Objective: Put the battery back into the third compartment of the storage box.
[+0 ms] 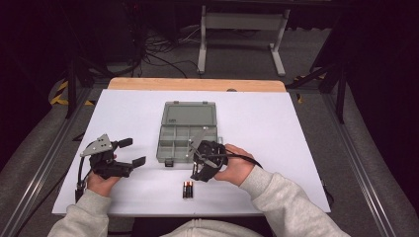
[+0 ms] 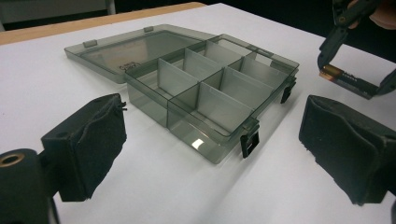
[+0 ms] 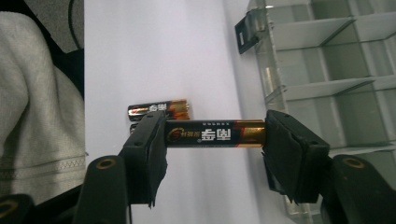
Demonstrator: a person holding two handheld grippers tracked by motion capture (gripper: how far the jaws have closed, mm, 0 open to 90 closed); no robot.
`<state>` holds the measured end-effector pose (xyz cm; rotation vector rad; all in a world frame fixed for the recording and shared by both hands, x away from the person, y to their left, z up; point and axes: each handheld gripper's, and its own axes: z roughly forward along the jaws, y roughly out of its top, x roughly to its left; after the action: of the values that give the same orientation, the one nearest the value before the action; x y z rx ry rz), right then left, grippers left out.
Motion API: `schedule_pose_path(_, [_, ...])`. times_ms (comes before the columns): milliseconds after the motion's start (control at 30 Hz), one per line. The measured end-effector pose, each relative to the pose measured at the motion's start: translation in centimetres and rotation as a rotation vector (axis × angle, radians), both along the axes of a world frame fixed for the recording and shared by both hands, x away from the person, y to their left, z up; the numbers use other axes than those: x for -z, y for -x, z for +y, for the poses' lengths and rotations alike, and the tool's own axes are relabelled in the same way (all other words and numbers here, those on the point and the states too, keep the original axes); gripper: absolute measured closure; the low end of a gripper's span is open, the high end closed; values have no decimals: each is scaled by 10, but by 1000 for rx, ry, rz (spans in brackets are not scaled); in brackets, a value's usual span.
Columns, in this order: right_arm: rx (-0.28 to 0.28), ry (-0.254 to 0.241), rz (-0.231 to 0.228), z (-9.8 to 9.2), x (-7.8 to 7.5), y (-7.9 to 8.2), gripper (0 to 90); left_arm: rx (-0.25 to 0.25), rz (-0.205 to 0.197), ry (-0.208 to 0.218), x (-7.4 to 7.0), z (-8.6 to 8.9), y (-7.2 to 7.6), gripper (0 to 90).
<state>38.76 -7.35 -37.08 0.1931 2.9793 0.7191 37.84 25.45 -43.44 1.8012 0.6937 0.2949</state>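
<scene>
A battery is pinched end to end in the right tool, just above the white counter, beside the open grey box. More batteries lie nearby. The left tool is spread wide, holding nothing.

High view overhead, gripper views low, sharing organiser box

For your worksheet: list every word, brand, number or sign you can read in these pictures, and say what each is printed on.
Battery held end to end in the right claw: two white Chinese characters, "南孚", seen upside down; the small print beside them is too blurred to read.
Batteries on the table: printing too small to read.
Organizer box lid: a faint embossed mark, unreadable.
</scene>
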Motion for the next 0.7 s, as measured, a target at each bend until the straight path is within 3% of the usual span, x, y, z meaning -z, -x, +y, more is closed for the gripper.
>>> schedule_pose_path(700, [35, -47, -31, 2, -25, -40, 408, 0, 2, -2, 0, 0, 0, 78])
